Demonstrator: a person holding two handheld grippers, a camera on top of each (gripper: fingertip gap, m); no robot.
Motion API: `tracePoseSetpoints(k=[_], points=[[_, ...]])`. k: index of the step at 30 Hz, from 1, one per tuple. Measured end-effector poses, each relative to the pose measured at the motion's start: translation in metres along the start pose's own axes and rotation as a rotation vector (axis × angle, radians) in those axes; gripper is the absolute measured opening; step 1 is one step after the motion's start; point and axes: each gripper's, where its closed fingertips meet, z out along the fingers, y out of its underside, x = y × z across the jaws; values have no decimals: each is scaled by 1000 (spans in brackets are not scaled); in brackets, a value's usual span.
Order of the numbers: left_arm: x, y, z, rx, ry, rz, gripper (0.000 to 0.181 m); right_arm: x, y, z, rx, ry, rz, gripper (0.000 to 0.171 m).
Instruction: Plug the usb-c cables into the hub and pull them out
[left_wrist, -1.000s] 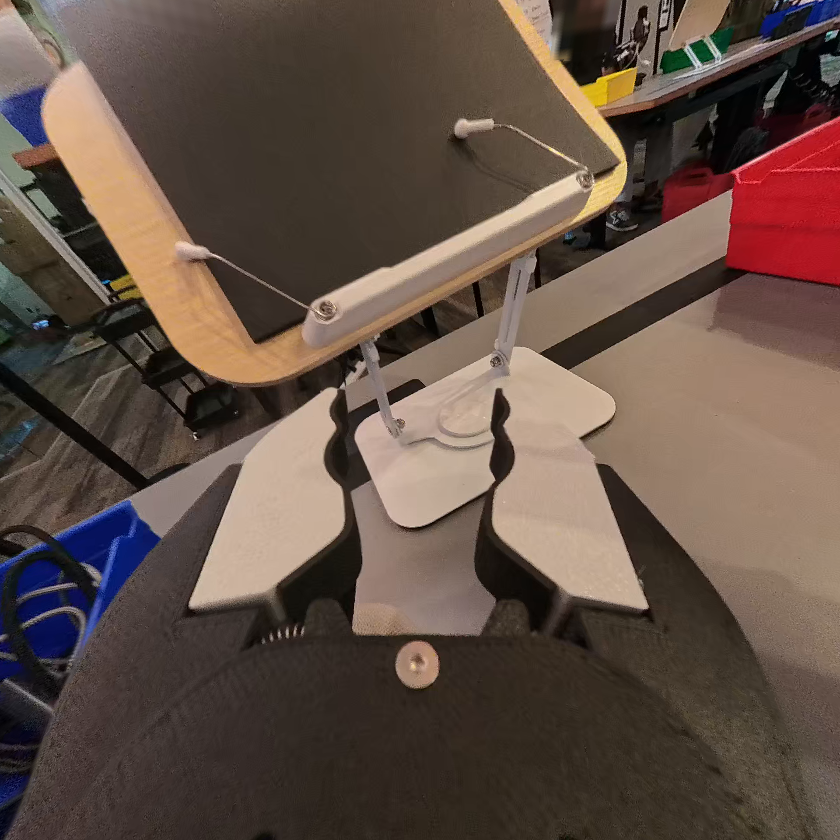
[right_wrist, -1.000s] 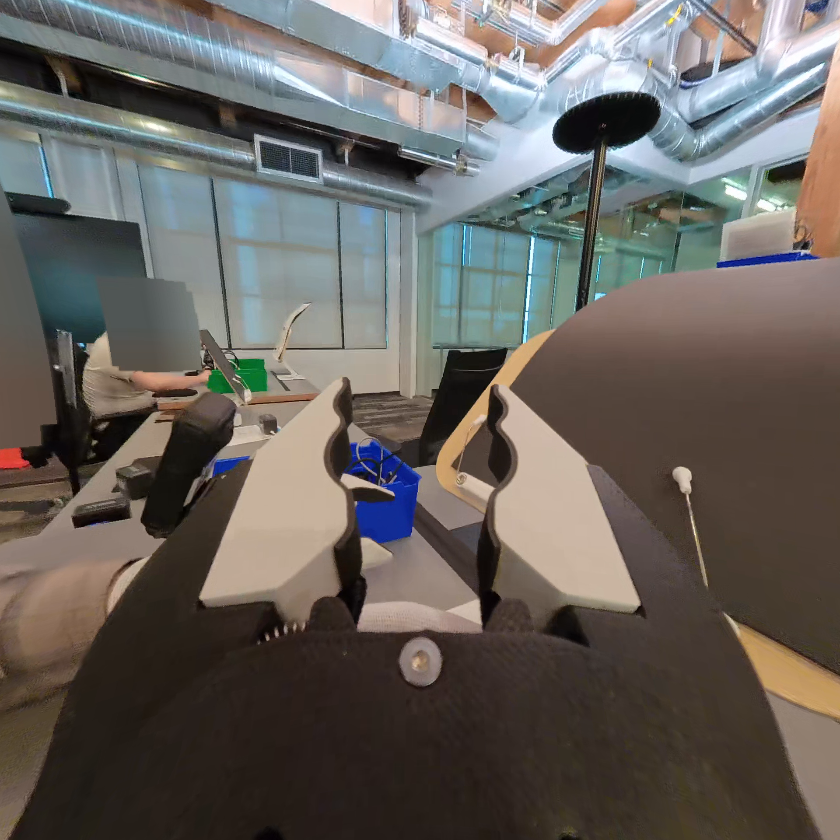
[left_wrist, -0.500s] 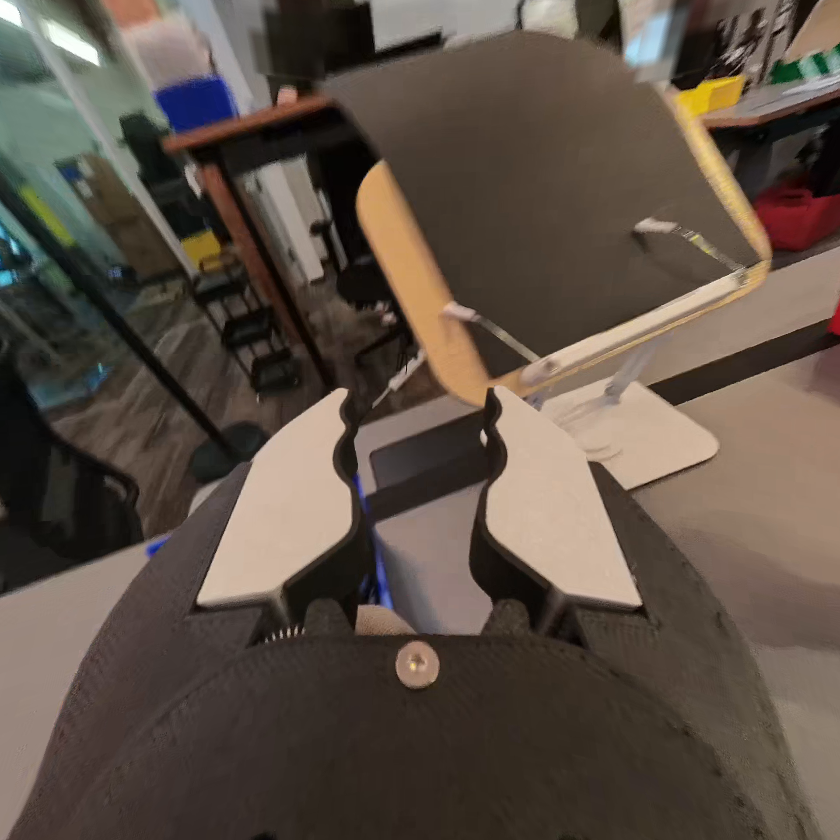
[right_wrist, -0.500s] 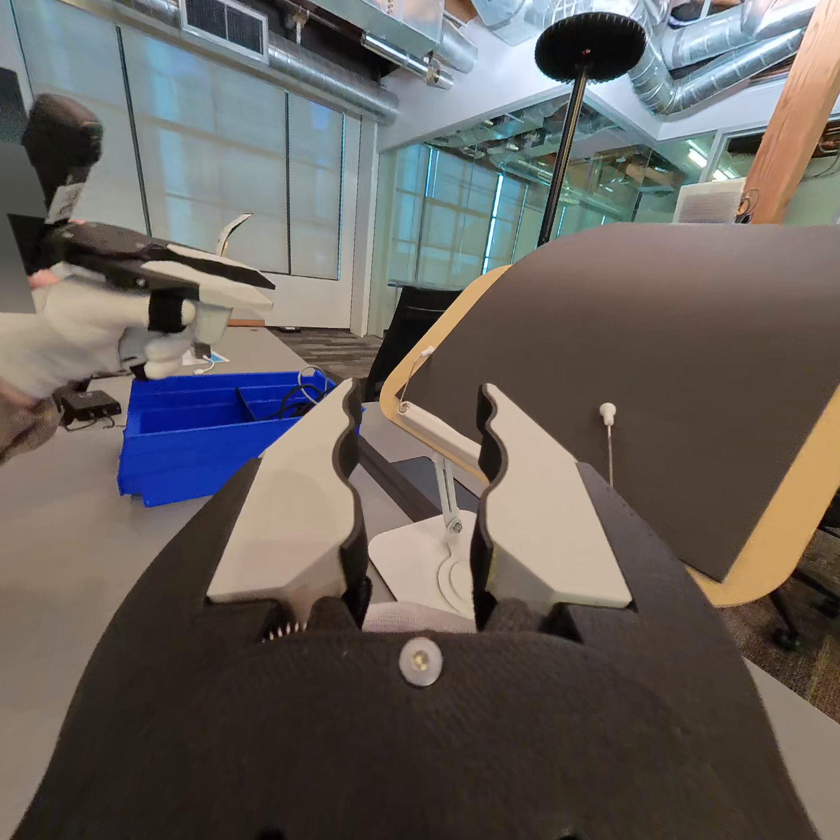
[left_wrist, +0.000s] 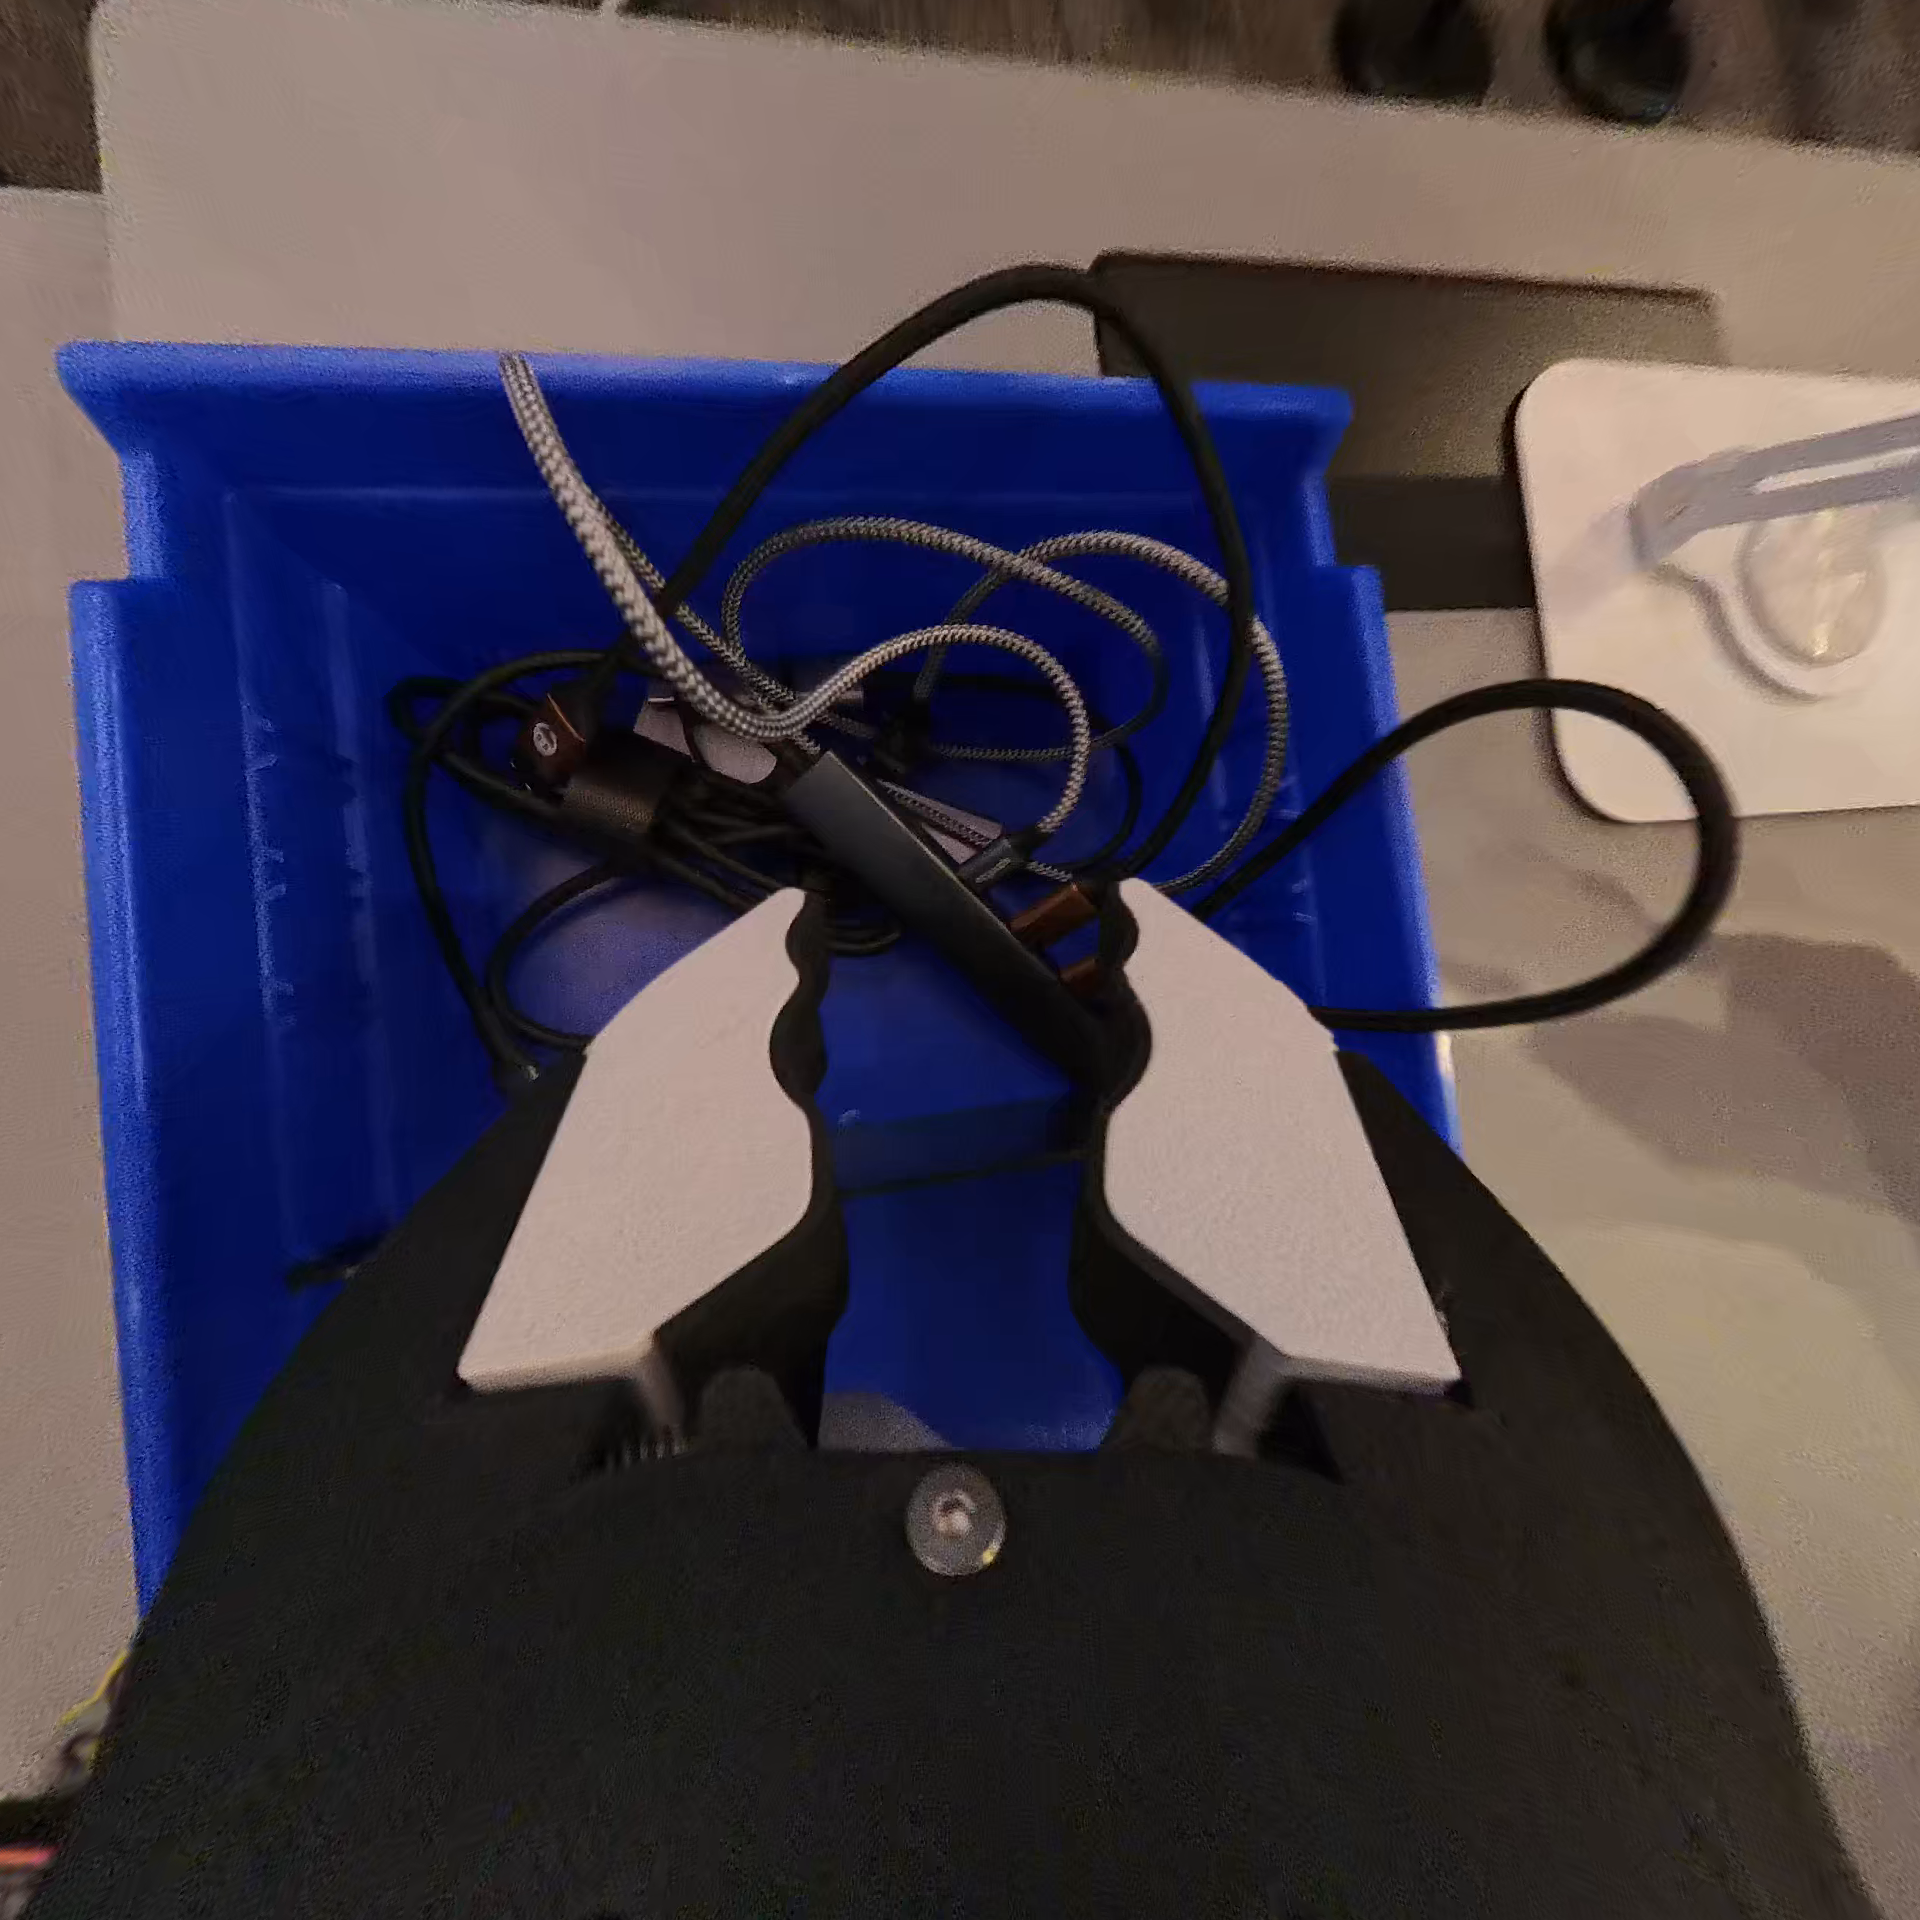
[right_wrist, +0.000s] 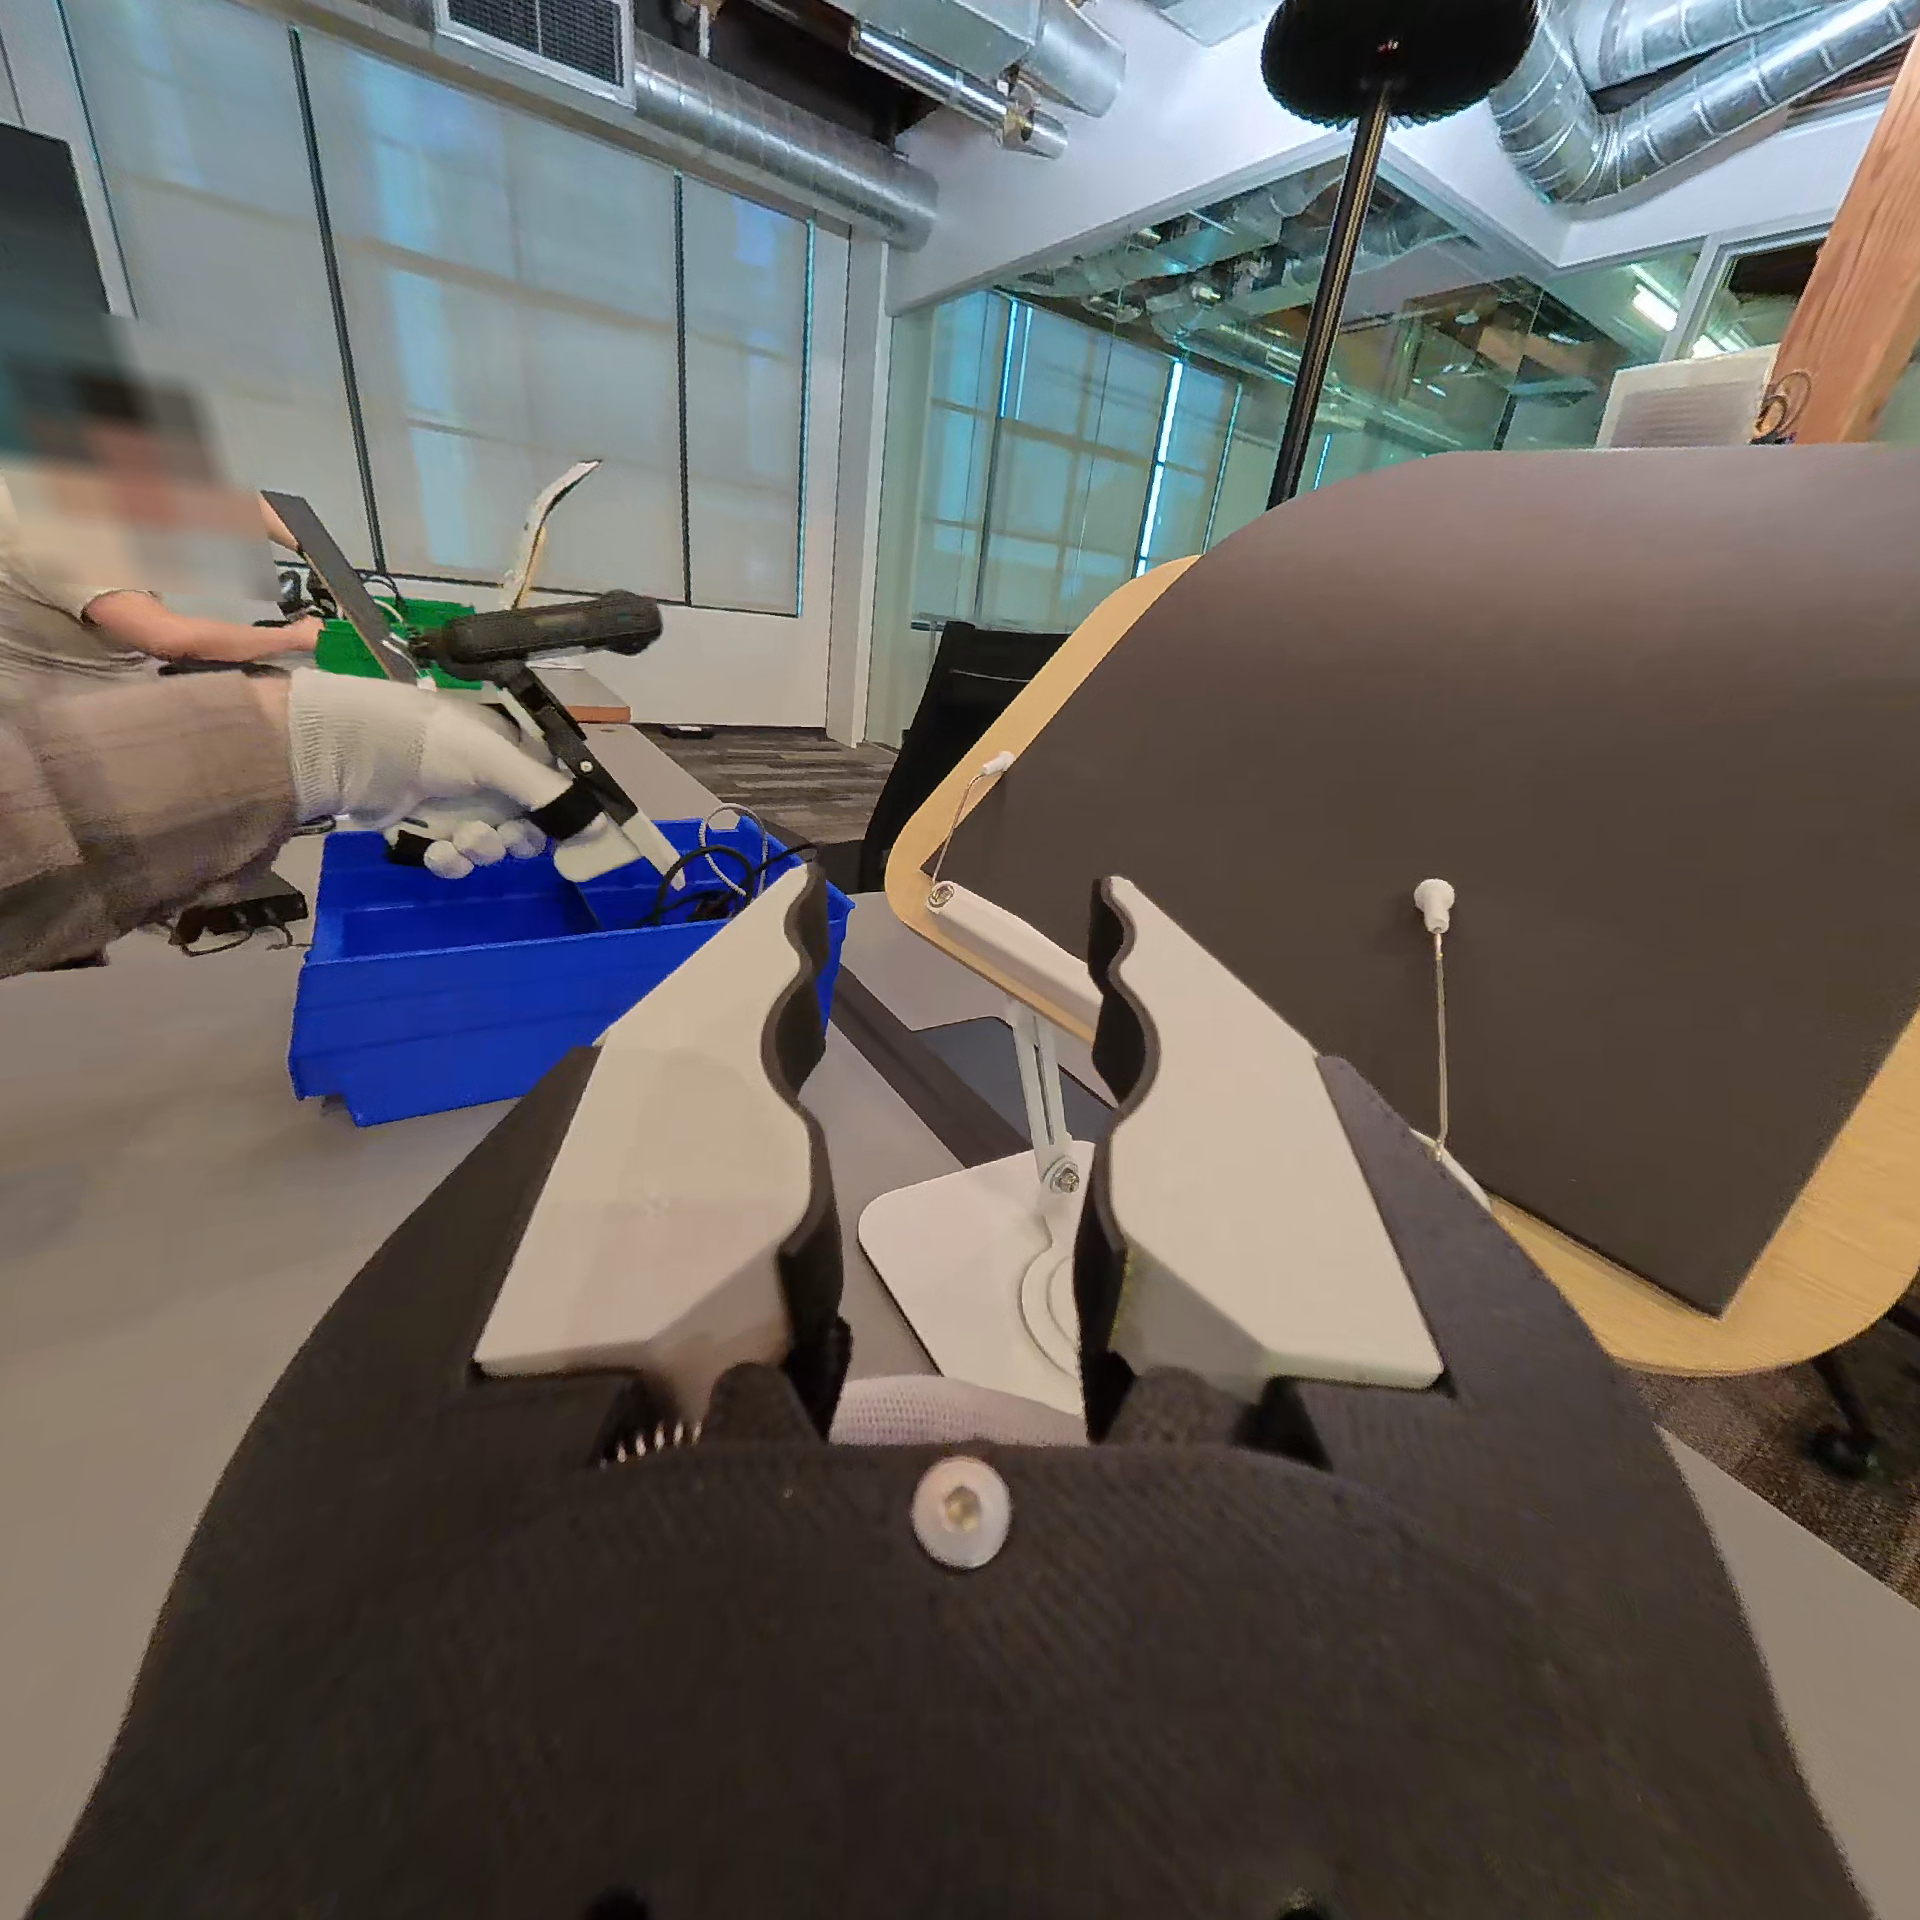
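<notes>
Nearest in the left wrist view, the left gripper (left_wrist: 961, 914), two pale grey wedge-shaped plastic fingers with wavy black rubbery inner edges on a textured black body, points down into a deep blue plastic bin (left_wrist: 187, 831), jaws spread wide and holding nothing, apparently positioned to pick from the contents. Just beyond its tips lies the slim dark grey metal bar of the hub (left_wrist: 914, 883), resting diagonally in a tangle of smooth black and braided grey usb-c cables (left_wrist: 935, 644); one black loop spills over the bin's rim onto the smooth grey table (left_wrist: 1662, 1247). The right gripper (right_wrist: 961, 894), of the same build, waits apart over the table, jaws likewise parted and empty, facing a tilted wooden-edged board with a matte black face on a white metal stand (right_wrist: 956, 1236).
</notes>
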Motion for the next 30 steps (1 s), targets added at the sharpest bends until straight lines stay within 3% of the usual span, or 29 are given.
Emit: tracePoseSetpoints(k=[10, 16, 18, 24, 30], points=[[-22, 5, 40, -217, -159, -45, 55, 0, 7, 3, -23, 2, -8, 48], [-35, 10, 58, -286, -236, -83, 41, 6, 10, -1, -23, 17, 3, 48], [-33, 8, 61, -278, -227, -97, 31, 9, 10, -2, -21, 22, 7, 48], [-35, 0, 55, -234, -259, -75, 29, 12, 12, -4, -23, 29, 11, 48], [-36, -20, 27, -85, -271, -46, 26, 11, 10, -5, -14, 25, 15, 48]])
